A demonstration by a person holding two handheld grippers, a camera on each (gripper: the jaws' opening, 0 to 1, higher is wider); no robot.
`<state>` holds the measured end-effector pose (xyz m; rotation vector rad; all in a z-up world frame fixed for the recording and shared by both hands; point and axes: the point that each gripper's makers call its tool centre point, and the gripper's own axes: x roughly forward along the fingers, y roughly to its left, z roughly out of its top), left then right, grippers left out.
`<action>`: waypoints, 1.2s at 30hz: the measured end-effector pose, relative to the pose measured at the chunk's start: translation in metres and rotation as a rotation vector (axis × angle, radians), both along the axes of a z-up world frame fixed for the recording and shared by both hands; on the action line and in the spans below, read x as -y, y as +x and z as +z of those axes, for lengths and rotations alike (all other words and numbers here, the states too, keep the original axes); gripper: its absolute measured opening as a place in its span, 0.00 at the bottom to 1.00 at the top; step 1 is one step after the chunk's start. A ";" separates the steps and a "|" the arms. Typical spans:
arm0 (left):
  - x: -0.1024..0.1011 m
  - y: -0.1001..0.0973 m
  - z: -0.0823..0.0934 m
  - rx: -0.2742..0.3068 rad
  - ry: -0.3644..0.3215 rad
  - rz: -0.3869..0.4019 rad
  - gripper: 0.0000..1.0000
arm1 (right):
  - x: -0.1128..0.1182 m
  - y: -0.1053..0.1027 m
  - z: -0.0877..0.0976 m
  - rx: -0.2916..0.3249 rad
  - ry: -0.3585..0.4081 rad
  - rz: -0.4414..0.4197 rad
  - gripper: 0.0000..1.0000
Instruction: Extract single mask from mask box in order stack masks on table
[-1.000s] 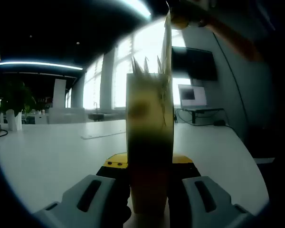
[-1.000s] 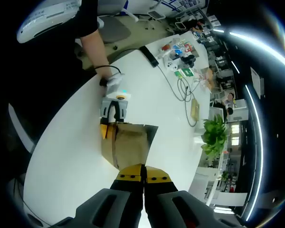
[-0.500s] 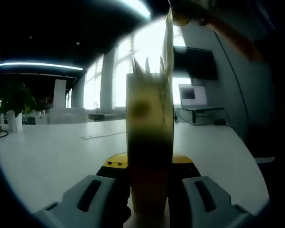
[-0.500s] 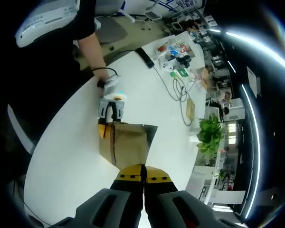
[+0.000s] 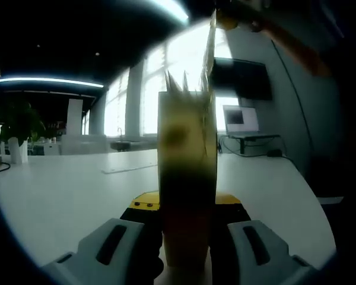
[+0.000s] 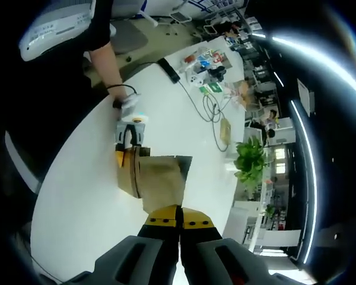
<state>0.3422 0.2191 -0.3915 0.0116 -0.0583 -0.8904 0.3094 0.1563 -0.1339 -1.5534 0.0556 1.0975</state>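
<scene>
Your left gripper (image 5: 187,237) jaws clamp the brown cardboard mask box (image 6: 157,181) on the white table (image 6: 83,196); your right gripper (image 6: 179,218) jaws are pressed together above it.

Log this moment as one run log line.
left gripper: shut on mask box | right gripper: shut on mask | mask partly out of box | table: white

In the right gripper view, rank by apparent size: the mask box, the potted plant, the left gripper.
1. mask box, largest.
2. potted plant.
3. left gripper, looking close to the plant in size; the plant sits farther away, so that order is unsure.
</scene>
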 end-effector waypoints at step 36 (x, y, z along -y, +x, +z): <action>0.001 -0.002 0.000 -0.003 0.001 -0.001 0.20 | 0.066 0.089 -0.007 0.207 0.059 -0.282 0.00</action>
